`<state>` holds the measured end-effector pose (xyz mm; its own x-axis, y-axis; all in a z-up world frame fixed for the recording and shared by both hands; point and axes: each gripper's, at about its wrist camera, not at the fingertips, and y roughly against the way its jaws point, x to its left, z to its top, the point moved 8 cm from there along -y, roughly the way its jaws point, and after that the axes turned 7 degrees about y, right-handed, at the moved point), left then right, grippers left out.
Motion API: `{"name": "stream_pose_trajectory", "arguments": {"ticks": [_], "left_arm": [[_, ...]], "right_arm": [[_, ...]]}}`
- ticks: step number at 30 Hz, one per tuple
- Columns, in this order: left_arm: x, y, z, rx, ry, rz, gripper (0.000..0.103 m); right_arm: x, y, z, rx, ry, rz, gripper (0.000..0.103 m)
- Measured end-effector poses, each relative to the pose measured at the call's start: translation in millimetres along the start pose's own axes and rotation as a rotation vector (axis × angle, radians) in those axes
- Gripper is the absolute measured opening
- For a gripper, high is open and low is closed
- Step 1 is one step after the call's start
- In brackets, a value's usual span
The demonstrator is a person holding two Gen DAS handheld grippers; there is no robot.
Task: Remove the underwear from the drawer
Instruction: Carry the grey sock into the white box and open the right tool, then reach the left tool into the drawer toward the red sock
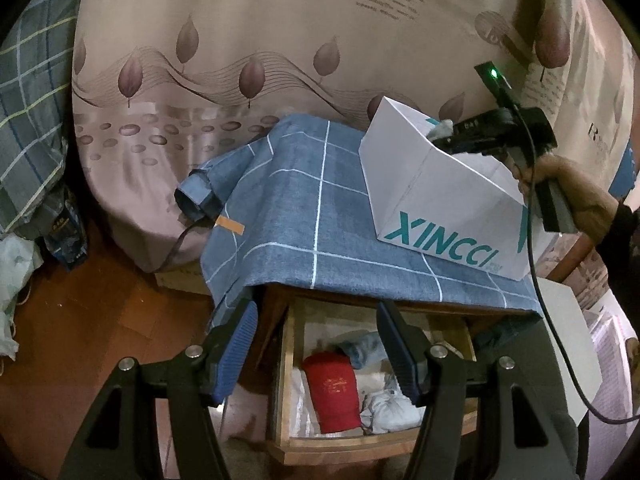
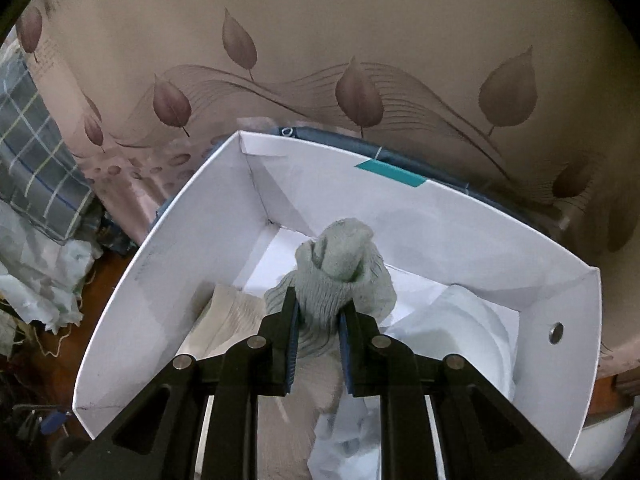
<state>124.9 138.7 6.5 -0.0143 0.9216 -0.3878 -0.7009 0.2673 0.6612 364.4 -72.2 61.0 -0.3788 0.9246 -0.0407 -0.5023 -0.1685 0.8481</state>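
Around us, a leaf-print bedspread (image 1: 280, 20) fills the upper frame behind the checked blue cloth (image 1: 320, 216) covering the cabinet. Our right gripper (image 2: 318, 316) pinches a grey-green rolled garment (image 2: 340, 268) over the white box (image 2: 168, 264); white fabric lies inside. Our left gripper (image 1: 316, 344) hangs spread above the open drawer (image 1: 288, 380), which holds a red garment (image 1: 332, 396) and pale ones.

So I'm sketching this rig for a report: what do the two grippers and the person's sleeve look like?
Both the left gripper and right gripper have black angular linkage arms with silver rivets and ribbed blue finger pads. From the left wrist view, the right one carries a black module with a green light and a trailing black cable. The sleeve is dark.
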Motion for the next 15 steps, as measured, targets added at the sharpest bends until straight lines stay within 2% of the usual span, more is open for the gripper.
{"name": "stream_pose_trajectory", "arguments": {"ticks": [6, 8, 9, 10, 14, 15], "left_arm": [[-2, -1, -1, 0.001, -0.011, 0.007, 0.064], [-3, -1, -1, 0.002, -0.011, 0.008, 0.064], [-2, -1, -1, 0.002, -0.012, 0.009, 0.064], [-2, -1, -1, 0.001, -0.012, 0.01, 0.064], [-1, -2, 0, 0.003, -0.012, 0.015, 0.064], [-1, -1, 0, 0.001, -0.013, 0.015, 0.064]], "right_arm": [[2, -7, 1, 0.016, 0.015, -0.013, 0.022], [1, -3, 3, -0.004, 0.012, -0.013, 0.027], [1, 1, 4, -0.024, 0.01, -0.015, 0.039], [1, 5, 6, -0.044, 0.012, -0.012, 0.045], [7, 54, 1, -0.212, 0.022, 0.01, 0.045], [12, 79, -7, -0.295, 0.022, 0.046, 0.045]]}}
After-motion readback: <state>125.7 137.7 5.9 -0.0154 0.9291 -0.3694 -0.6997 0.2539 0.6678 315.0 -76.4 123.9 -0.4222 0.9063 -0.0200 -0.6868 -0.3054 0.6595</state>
